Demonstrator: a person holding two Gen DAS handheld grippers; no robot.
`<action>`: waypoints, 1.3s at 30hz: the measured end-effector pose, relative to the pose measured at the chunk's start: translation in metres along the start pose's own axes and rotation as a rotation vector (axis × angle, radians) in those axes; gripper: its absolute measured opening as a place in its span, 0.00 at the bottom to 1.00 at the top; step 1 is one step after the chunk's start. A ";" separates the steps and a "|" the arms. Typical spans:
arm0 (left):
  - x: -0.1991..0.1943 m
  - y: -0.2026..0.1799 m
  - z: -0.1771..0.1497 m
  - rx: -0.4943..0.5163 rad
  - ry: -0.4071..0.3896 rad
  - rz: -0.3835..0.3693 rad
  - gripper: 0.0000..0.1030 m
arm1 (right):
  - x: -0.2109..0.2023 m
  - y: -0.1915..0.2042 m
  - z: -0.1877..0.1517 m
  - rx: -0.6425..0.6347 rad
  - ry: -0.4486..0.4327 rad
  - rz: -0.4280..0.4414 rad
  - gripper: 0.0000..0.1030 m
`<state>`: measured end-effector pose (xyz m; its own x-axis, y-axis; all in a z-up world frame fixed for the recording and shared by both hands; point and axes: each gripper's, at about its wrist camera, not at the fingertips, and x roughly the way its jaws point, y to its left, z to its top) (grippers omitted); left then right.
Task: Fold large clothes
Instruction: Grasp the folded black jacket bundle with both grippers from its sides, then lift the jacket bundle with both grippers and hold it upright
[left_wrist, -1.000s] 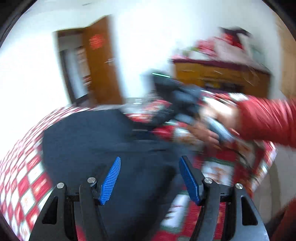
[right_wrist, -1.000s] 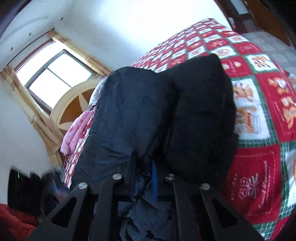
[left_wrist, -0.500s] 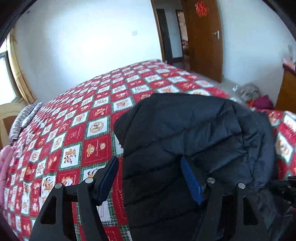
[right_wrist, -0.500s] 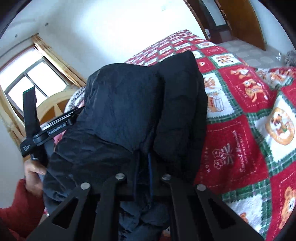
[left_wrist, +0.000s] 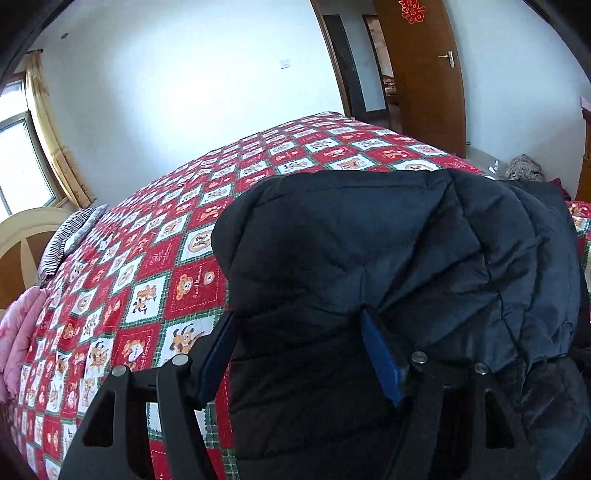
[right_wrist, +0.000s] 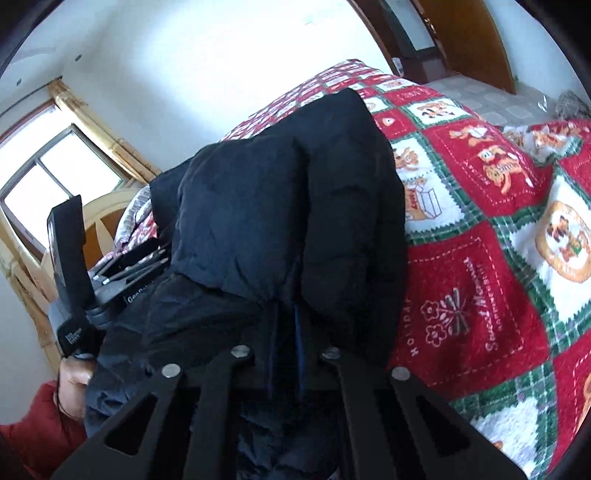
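Two hand-held grippers work one dark padded jacket (left_wrist: 369, 258) that lies bunched on the bed. Nearest in the right wrist view, the right hand-held gripper (right_wrist: 286, 343) has its fingers pressed together on a fold of the jacket's near edge, the cloth pinched between the pads. In the left wrist view the left hand-held gripper (left_wrist: 299, 354) stands spread, its blue pads (left_wrist: 380, 358) on either side of the jacket's near left edge, not yet pressing it. The person's left hand (right_wrist: 72, 384), in a red sleeve (right_wrist: 33, 428), shows at the left of the right wrist view. Beyond the grippers the jacket is doubled over itself in a thick hump, resting on the red patchwork quilt (left_wrist: 155, 280) that covers the bed. Farther off are a pink cloth (left_wrist: 18, 332) at the left edge, a window (left_wrist: 18, 166) and a wooden door (left_wrist: 424, 74).

The step in hand looks like gathering the near edge for another fold. Next the left pads would need to close on the cloth, then both hands carry the edge across evenly.
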<state>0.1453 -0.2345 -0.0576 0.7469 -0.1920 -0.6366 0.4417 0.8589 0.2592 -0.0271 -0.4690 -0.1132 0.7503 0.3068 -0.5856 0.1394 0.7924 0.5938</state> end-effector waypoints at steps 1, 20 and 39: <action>0.000 0.001 0.000 0.001 0.000 -0.004 0.67 | -0.003 0.000 0.000 0.023 -0.006 0.002 0.06; 0.005 0.033 0.000 -0.138 0.031 -0.238 0.69 | 0.028 -0.010 0.031 0.073 0.031 -0.156 0.95; 0.090 0.079 -0.019 -0.507 0.279 -0.965 0.96 | 0.044 -0.016 0.025 0.067 0.013 0.042 0.85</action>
<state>0.2378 -0.1751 -0.1080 0.0369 -0.8223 -0.5678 0.4739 0.5147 -0.7145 0.0196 -0.4815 -0.1349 0.7482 0.3460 -0.5661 0.1513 0.7418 0.6533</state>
